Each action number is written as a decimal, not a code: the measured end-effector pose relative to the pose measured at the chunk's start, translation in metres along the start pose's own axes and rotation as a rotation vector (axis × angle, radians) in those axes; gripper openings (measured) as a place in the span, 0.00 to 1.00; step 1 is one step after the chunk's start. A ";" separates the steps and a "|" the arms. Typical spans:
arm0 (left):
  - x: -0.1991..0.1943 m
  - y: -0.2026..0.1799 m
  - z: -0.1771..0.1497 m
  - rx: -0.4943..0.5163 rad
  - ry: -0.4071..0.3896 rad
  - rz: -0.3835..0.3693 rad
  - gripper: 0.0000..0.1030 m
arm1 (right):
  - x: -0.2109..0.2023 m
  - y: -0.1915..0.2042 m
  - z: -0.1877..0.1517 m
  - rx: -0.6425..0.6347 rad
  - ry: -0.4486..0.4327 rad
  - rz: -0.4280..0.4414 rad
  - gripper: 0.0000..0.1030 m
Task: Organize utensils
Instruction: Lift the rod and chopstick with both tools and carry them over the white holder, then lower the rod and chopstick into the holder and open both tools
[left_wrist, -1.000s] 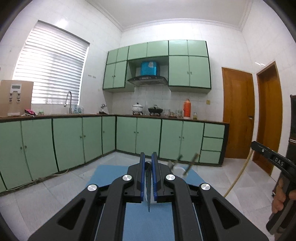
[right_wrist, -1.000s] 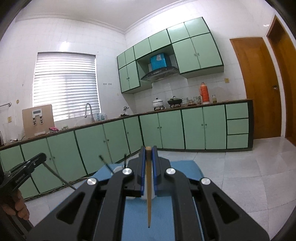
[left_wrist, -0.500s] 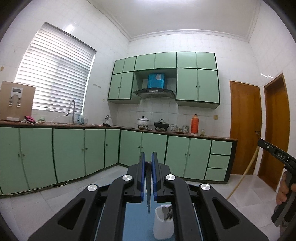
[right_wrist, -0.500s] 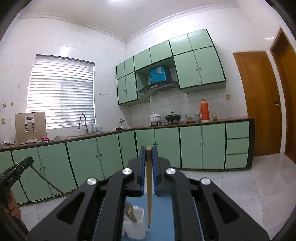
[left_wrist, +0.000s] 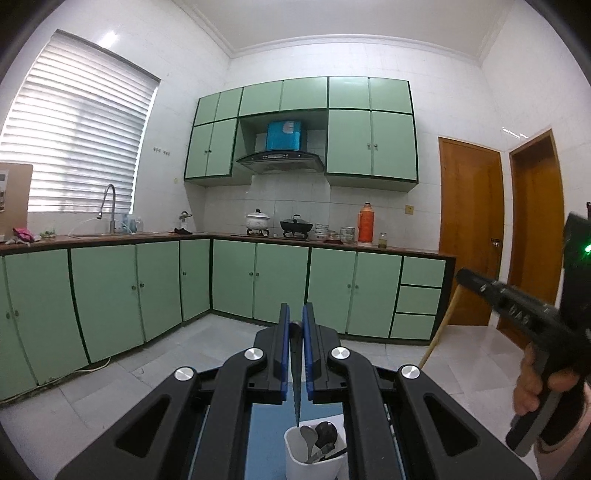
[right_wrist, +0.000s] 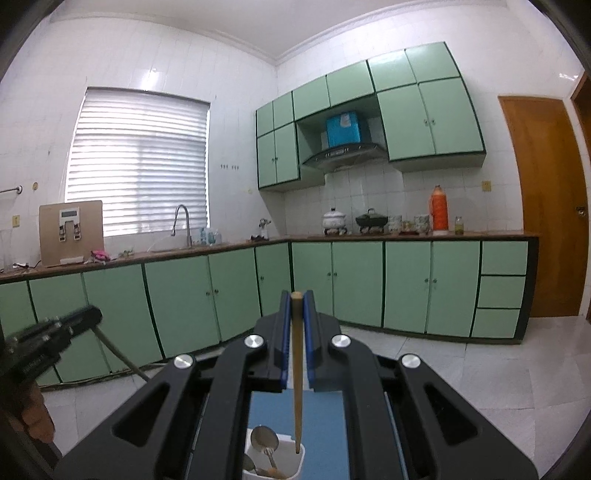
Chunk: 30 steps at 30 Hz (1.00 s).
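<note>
A tiled kitchen with white walls, a blinded window (right_wrist: 136, 162) and an L-shaped run of green cabinets (left_wrist: 258, 280) under a brown counter; two wooden doors (left_wrist: 469, 236) stand at the right. Low down lies a blue mat (right_wrist: 325, 428) with a white holder (left_wrist: 314, 463) of spoons on it. The left gripper (left_wrist: 294, 325) is clamped on a dark thin utensil (left_wrist: 296, 384) hanging above the holder. The right gripper (right_wrist: 296, 314) is clamped on a wooden chopstick (right_wrist: 296, 373), its tip just over the holder's rim

Letters, perhaps "DAS", mark the right claw (left_wrist: 461, 278).
</note>
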<state>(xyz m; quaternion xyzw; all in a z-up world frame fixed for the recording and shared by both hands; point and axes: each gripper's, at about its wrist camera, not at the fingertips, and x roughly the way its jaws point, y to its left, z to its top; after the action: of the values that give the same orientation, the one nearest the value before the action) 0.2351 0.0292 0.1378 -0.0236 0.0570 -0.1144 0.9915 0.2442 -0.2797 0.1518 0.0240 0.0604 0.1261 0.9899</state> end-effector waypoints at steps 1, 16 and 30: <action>-0.001 -0.001 0.001 0.007 -0.007 -0.002 0.07 | 0.003 -0.001 -0.003 0.003 0.005 0.002 0.06; -0.017 0.004 0.011 0.020 -0.009 -0.050 0.07 | 0.011 0.005 -0.004 0.013 0.026 0.039 0.06; 0.051 0.025 -0.026 -0.059 0.144 -0.059 0.07 | 0.048 -0.001 -0.041 0.082 0.158 0.054 0.06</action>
<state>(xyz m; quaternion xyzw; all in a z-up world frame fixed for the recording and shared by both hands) 0.2873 0.0408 0.1054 -0.0460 0.1306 -0.1431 0.9800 0.2858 -0.2669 0.1057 0.0563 0.1428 0.1517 0.9764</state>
